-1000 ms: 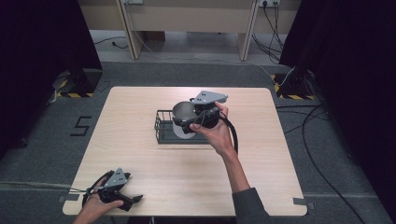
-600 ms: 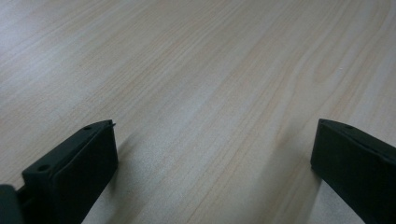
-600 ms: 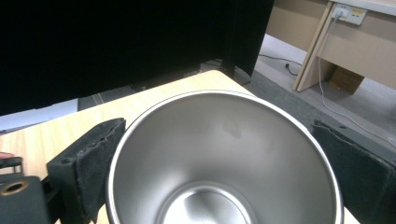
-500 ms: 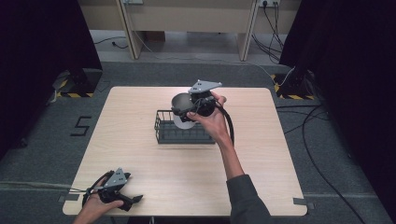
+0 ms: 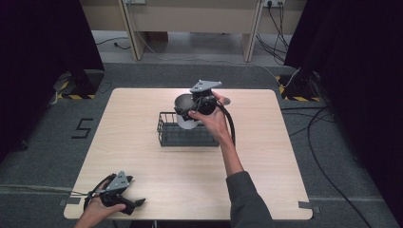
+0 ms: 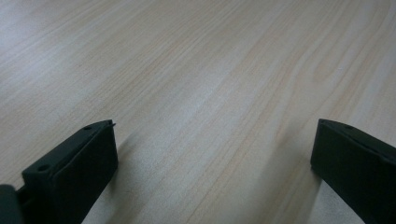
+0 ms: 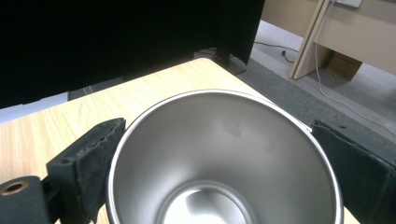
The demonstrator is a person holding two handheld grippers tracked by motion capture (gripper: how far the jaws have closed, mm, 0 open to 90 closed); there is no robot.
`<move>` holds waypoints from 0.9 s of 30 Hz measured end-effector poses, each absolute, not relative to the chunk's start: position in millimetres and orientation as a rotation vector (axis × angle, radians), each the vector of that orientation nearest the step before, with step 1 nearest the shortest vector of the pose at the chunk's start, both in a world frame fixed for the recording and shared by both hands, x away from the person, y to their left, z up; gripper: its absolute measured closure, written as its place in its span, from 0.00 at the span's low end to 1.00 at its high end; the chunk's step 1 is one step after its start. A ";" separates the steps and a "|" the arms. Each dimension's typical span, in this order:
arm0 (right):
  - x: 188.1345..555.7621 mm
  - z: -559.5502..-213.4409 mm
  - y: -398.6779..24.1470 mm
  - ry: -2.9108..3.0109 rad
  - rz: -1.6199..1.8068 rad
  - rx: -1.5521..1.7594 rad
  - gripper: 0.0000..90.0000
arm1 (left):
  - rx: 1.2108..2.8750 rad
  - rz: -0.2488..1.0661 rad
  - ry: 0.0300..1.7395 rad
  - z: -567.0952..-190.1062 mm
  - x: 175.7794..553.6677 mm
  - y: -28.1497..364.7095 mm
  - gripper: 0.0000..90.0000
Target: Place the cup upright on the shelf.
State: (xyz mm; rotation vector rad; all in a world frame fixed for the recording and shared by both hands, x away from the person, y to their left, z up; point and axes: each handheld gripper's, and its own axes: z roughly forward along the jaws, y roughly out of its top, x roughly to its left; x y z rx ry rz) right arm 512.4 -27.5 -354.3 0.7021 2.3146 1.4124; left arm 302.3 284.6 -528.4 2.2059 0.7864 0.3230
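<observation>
A steel cup (image 7: 219, 158) sits between the two black jaws of my right gripper (image 5: 187, 110), which is shut on it; its open mouth faces the camera and it is empty. In the high view the cup (image 5: 184, 105) hangs above the far edge of a black wire basket (image 5: 183, 134) at the table's middle. My left gripper (image 5: 130, 203) rests at the table's near left corner, held by a hand. Its jaws stand wide apart over bare wood (image 6: 210, 102), nothing between them.
The light wooden table (image 5: 266, 156) has free room left, right and in front of the basket. Cables trail on the grey floor (image 5: 332, 156) at the right. Desk legs (image 5: 133, 28) stand beyond the far edge, and dark curtains flank both sides.
My right gripper has lifted the cup up and toward the far side of the basket, tipping its mouth. The left gripper has stayed in place.
</observation>
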 end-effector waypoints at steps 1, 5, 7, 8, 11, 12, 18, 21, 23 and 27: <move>513.8 -355.7 -27.3 2.317 1.411 0.706 0.07 | 2.206 0.323 0.786 -528.4 302.3 284.6 0.00; 519.5 -361.0 -25.8 2.323 1.404 0.720 0.07 | 2.206 0.322 0.785 -528.4 302.4 284.7 0.00; 520.1 -361.5 -25.7 2.322 1.402 0.720 0.07 | 2.206 0.323 0.786 -528.4 302.3 284.6 0.00; 521.2 -362.5 -25.0 2.328 1.398 0.719 0.07 | 2.206 0.322 0.786 -528.4 302.3 284.7 0.00; 523.3 -364.9 -23.6 2.333 1.389 0.722 0.07 | 2.206 0.322 0.786 -528.4 302.3 284.6 0.00; 524.5 -366.7 -23.0 2.337 1.386 0.718 0.07 | 2.206 0.322 0.786 -528.4 302.3 284.6 0.00; 527.1 -371.2 -20.8 2.350 1.371 0.727 0.07 | 2.206 0.322 0.786 -528.4 302.3 284.6 0.00; 527.5 -372.8 -20.3 2.354 1.369 0.732 0.07 | 2.206 0.322 0.786 -528.4 302.2 284.6 0.00; 527.9 -374.6 -20.2 2.356 1.367 0.735 0.07 | 2.205 0.323 0.786 -528.4 302.2 284.5 0.00; 528.9 -380.2 -20.2 2.362 1.366 0.747 0.07 | 2.205 0.322 0.786 -528.4 302.2 284.5 0.00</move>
